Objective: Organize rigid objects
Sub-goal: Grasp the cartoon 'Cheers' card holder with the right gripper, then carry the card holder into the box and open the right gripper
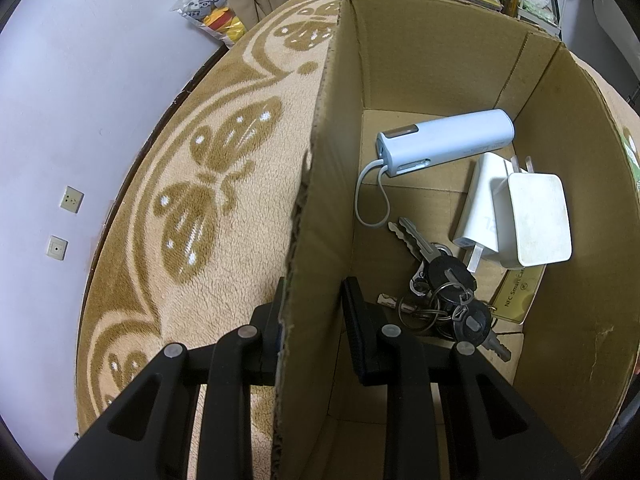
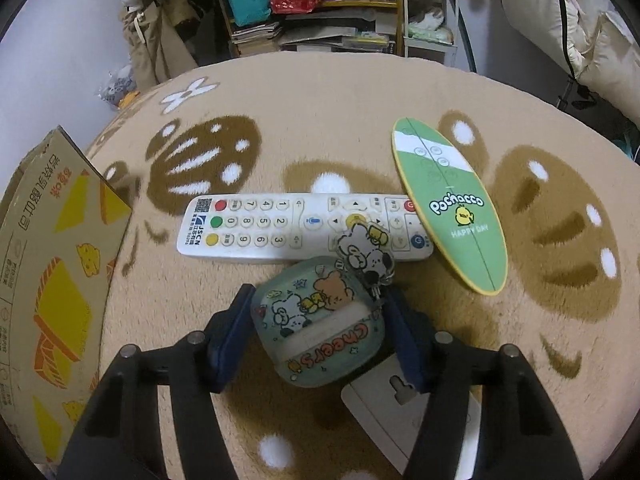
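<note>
translucent green earbud case [image 2: 320, 320] lies on the fleece-covered surface [image 2: 320, 120] between the pads of the right tongs [image 2: 318, 332], its charm [image 2: 366, 254] pointing to 1 o'clock across the white remote [image 2: 272, 224], whose long axis runs 9 to 3. left tongs [image 1: 314, 320] clamp the cardboard box wall [image 1: 320, 208].

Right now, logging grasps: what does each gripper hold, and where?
Left gripper: cardboard box, by its side wall. Right gripper: straddles the earbuds case; grip unclear.

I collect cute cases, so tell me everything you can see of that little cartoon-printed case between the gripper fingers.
The small rounded translucent teal case lies on the beige fleece blanket, printed with a bear, puppies and "Cheers". A cartoon puppy charm hangs off it, overlapping the white remote control. The right gripper straddles it.
</note>
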A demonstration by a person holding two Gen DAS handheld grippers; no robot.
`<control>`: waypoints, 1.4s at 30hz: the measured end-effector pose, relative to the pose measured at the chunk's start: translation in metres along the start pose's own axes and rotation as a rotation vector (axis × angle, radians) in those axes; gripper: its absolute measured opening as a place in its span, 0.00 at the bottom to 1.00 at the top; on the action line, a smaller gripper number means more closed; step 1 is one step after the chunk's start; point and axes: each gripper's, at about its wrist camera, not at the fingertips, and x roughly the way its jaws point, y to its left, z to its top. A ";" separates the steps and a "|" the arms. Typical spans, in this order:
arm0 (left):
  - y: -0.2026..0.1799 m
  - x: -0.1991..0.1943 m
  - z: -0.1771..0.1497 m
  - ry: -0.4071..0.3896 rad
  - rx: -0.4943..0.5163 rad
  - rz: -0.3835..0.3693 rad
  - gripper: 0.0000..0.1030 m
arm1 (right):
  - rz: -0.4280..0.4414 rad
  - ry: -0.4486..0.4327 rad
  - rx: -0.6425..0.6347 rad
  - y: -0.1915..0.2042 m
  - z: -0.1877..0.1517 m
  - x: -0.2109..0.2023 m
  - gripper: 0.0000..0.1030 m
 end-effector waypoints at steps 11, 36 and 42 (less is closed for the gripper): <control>0.001 0.001 0.000 0.000 -0.002 -0.001 0.24 | -0.014 -0.015 0.007 0.009 0.003 -0.004 0.66; 0.002 0.002 -0.001 0.000 0.001 0.003 0.24 | 0.100 -0.190 -0.098 0.064 0.029 -0.051 0.66; 0.001 0.002 -0.001 -0.001 0.003 0.006 0.24 | 0.143 -0.254 -0.142 0.086 0.041 -0.071 0.66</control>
